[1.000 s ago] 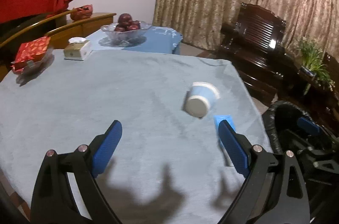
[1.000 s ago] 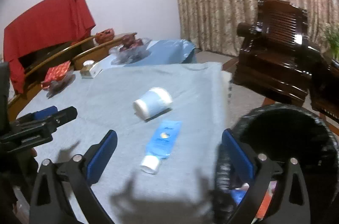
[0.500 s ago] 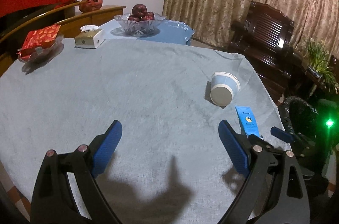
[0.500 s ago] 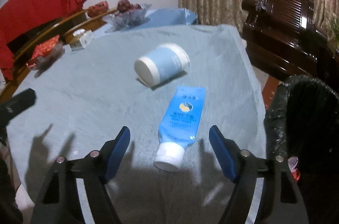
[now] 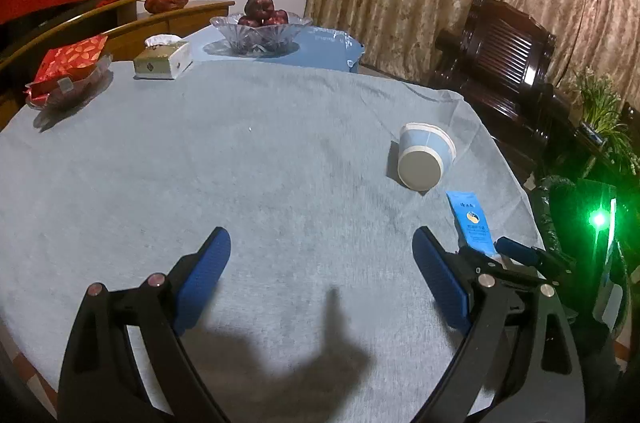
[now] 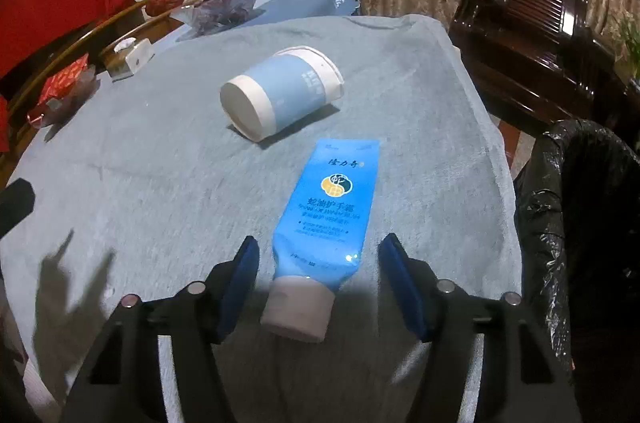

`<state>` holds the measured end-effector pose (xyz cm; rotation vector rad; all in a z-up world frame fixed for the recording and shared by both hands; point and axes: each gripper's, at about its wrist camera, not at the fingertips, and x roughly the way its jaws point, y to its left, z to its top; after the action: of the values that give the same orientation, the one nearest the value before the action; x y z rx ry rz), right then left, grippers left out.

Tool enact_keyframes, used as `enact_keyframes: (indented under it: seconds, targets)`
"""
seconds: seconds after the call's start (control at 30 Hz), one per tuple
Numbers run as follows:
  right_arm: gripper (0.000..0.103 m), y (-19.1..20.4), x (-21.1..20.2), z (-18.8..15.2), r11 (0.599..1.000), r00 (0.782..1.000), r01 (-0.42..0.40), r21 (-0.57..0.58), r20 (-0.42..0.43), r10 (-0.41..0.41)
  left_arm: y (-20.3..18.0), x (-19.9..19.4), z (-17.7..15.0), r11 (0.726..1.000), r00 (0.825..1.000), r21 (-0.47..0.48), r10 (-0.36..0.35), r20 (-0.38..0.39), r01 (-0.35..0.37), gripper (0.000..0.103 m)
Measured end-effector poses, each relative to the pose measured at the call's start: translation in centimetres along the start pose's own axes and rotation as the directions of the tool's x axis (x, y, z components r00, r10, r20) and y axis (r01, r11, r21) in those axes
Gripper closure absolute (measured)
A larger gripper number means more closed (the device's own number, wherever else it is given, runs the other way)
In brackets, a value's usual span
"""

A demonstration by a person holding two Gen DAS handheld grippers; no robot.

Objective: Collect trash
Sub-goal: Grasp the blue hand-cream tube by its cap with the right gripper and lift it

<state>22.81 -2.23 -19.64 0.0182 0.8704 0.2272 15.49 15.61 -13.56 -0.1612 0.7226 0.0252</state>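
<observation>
A blue tube with a white cap (image 6: 330, 211) lies on the grey tablecloth (image 6: 160, 163). Its cap end sits between the fingers of my right gripper (image 6: 320, 255), which is open around it, not touching. A blue and white paper cup (image 6: 280, 95) lies on its side just beyond the tube. In the left wrist view the cup (image 5: 424, 159) and the tube (image 5: 470, 223) lie at the right. My left gripper (image 5: 320, 259) is open and empty above bare cloth. The right gripper's fingertip (image 5: 516, 249) shows next to the tube.
A black-lined trash bin (image 6: 580, 203) stands off the table's right edge. A dark wooden chair (image 6: 532, 23) is behind it. A glass fruit bowl (image 5: 260, 31), a tissue box (image 5: 162, 59) and a red packet in a dish (image 5: 68, 71) sit at the far side.
My right gripper has moved forward and down to the tube, so that its cap now lies between the fingers. The left gripper has shifted slightly; the cup and tube have not moved.
</observation>
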Motion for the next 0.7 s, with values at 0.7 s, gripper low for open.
enact_keyframes:
  seconds: [0.7]
  targets:
    - [0.060,-2.2,-1.7,2.7,0.999,0.997,-0.028,0.040,0.075,0.025,-2.6,2.3,1.8,0.997,0.999,0.059,-0.041,0.001,0.041,0.013]
